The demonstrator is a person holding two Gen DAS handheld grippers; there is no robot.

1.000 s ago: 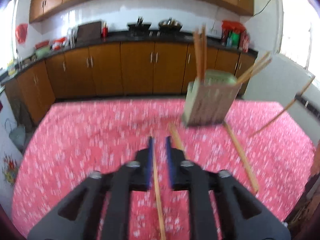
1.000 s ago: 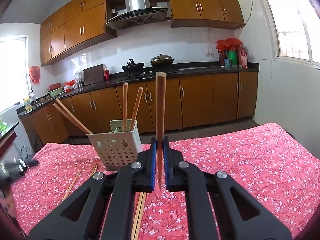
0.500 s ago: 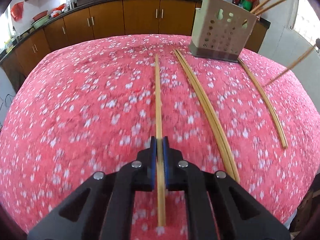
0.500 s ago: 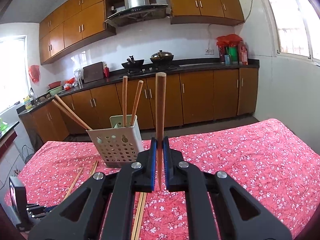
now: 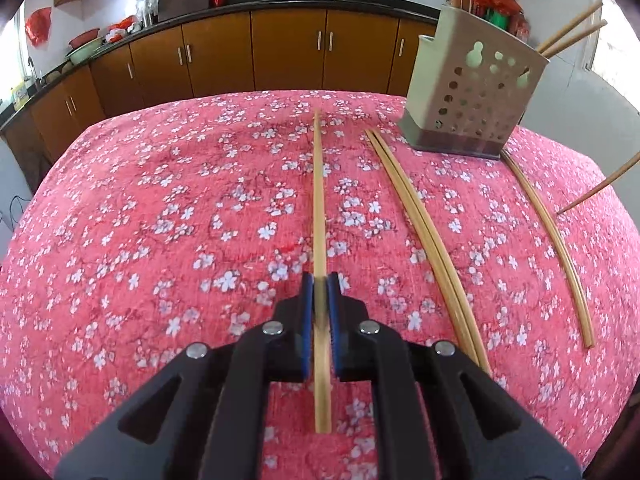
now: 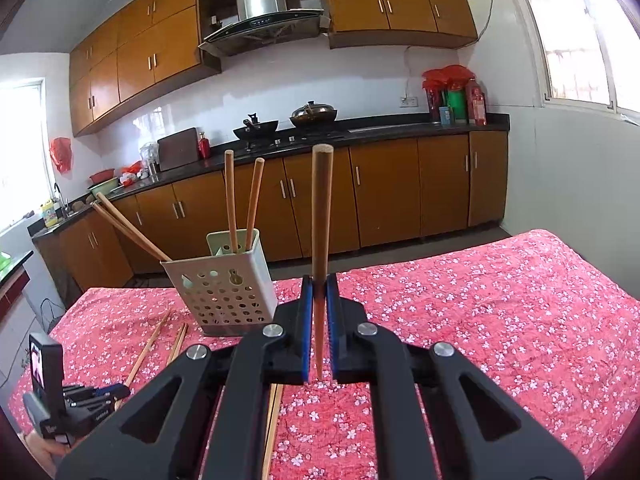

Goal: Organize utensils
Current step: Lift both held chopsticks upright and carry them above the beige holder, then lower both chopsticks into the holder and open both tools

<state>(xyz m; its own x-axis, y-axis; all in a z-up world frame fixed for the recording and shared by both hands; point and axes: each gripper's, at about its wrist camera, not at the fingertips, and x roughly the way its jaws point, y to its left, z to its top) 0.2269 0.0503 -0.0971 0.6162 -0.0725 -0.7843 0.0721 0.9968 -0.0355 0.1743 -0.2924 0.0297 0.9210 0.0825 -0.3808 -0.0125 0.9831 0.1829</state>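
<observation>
Claws (image 5: 320, 292) (image 6: 319, 292) clamped (chopstick (image 5: 319, 208) (image 6: 321, 216) each)

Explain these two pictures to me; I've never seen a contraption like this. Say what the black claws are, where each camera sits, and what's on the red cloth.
No robot here: a person holds a two-finger gripper in each hand, each with a camera looking along its fingers. In the left view, the left gripper is closed on a pale chopstick lying on the flowered tablecloth. In the right view, the right gripper holds a darker chopstick upright. More chopsticks lie loose beside a perforated holder holding several.
</observation>
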